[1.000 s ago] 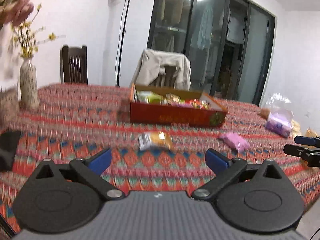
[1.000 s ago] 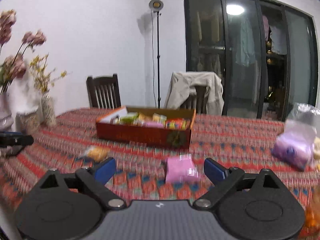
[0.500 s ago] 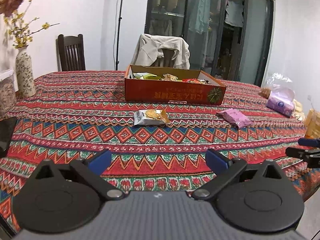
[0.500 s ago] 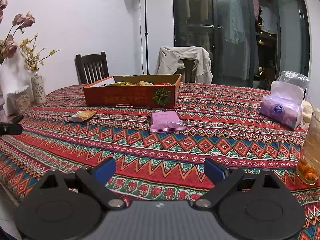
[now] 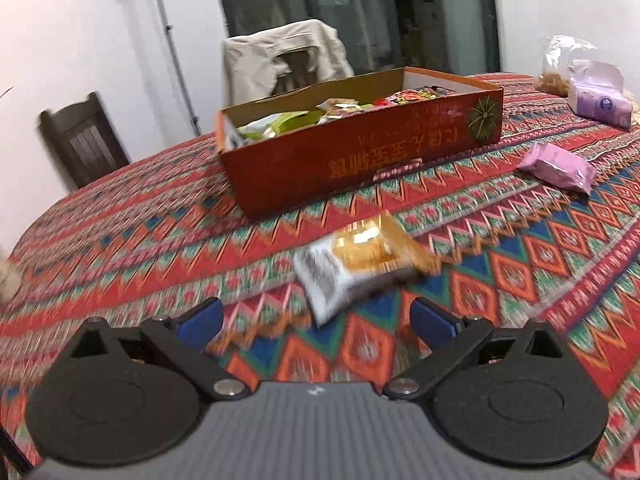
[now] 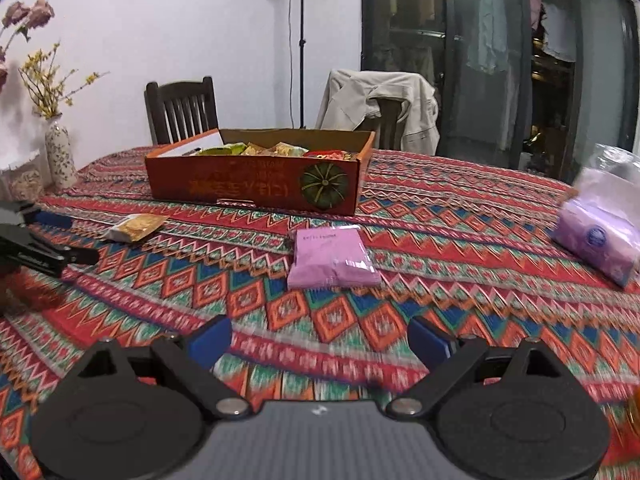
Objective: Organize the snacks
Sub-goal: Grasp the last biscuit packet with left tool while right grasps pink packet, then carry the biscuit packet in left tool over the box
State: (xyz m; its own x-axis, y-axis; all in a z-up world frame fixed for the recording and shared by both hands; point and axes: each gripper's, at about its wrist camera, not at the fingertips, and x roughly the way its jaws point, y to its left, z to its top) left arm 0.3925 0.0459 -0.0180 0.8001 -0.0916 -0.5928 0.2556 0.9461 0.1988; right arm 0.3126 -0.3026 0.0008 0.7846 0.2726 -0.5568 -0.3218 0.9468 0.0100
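Poised wide apart and empty over the patterned tablecloth (image 5: 520, 264), left gripper (image 5: 316, 318) tilted toward the orange-and-white snack packet (image 5: 360, 264) lying flat just beyond its fingertips, slightly right of centre; best lowered squarely around the crinkly wrapper's middle before closing, gently enough to spare the contents. Likewise gaping and empty, right gripper (image 6: 320, 338) aimed at the flat pink packet (image 6: 332, 256) a little ahead, with the open red snack box (image 6: 256, 188), already part-filled with wrappers, waiting farther back.
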